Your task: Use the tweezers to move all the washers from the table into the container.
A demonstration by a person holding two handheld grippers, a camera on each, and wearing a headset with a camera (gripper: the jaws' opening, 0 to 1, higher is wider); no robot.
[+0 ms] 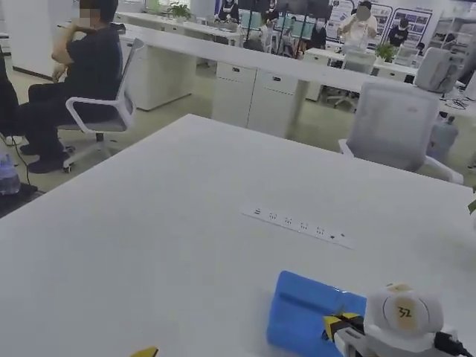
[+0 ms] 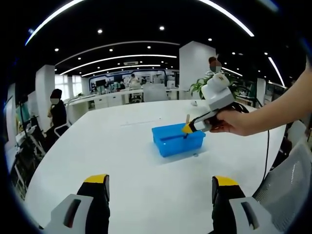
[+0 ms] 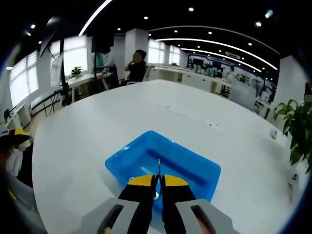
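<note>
The blue container (image 1: 309, 320) sits on the white table (image 1: 186, 245) near its front edge. My right gripper (image 3: 157, 181) is shut on thin metal tweezers (image 3: 158, 168), whose tips point down into the blue container (image 3: 165, 165). In the left gripper view a hand holds that right gripper (image 2: 191, 127) over the container's (image 2: 178, 140) far rim. My left gripper (image 2: 161, 181) stands wide open over bare table, well short of the container, with nothing between its jaws. I cannot make out a washer on the tweezers' tips.
A socket strip (image 1: 297, 223) is set into the table beyond the container. White office chairs (image 1: 394, 126) stand at the far edge, and a seated person (image 1: 82, 74) is off to the left. A potted plant (image 3: 297, 131) stands at the table's right end.
</note>
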